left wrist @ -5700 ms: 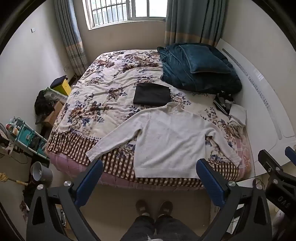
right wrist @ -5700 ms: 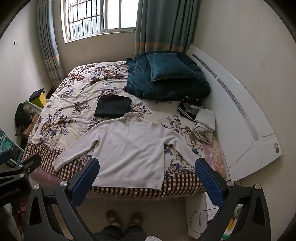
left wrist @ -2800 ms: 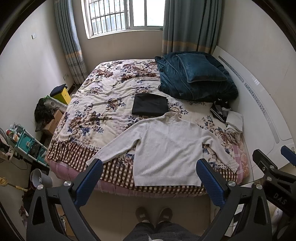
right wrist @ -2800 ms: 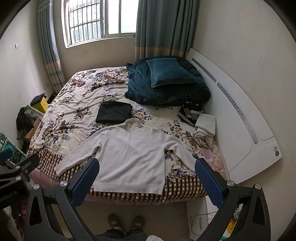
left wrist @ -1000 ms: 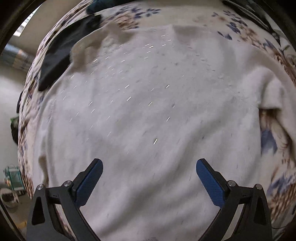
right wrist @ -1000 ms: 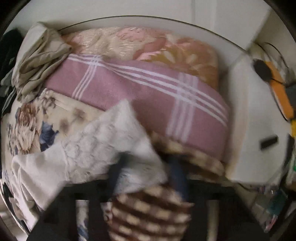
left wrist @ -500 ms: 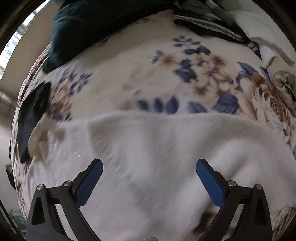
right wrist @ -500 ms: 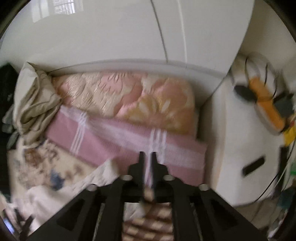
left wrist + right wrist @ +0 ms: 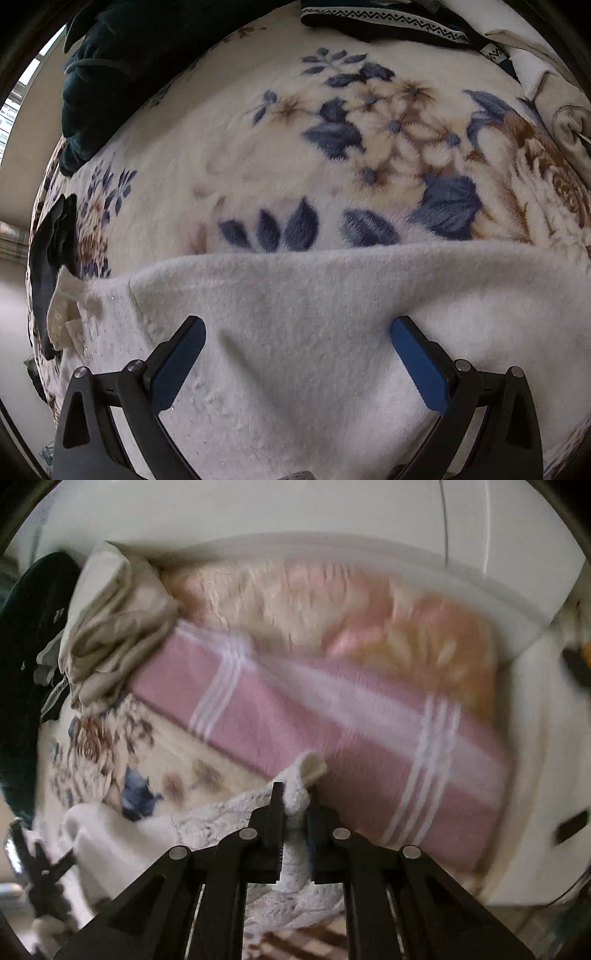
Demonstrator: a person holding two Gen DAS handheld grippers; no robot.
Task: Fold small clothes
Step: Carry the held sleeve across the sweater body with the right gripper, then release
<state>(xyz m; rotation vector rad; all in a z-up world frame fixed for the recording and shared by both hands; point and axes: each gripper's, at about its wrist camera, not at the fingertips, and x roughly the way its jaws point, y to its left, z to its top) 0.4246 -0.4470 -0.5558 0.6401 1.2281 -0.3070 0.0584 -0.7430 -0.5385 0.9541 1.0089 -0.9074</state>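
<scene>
Over the floral blanket [image 9: 332, 155], right gripper [image 9: 294, 805] jaws just closed, pinching sweater cuff [image 9: 301, 775].

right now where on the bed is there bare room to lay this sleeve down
Bare floral blanket lies beyond the white sweater, between the dark teal bedding and the patterned dark garment. The beige clothes crowd the right edge. The left gripper is open; the right gripper pinches the cuff.

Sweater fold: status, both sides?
Right hand-held gripper just closed on sleeve cuff. Left hand-held gripper open over sweater. Nothing blocking.
</scene>
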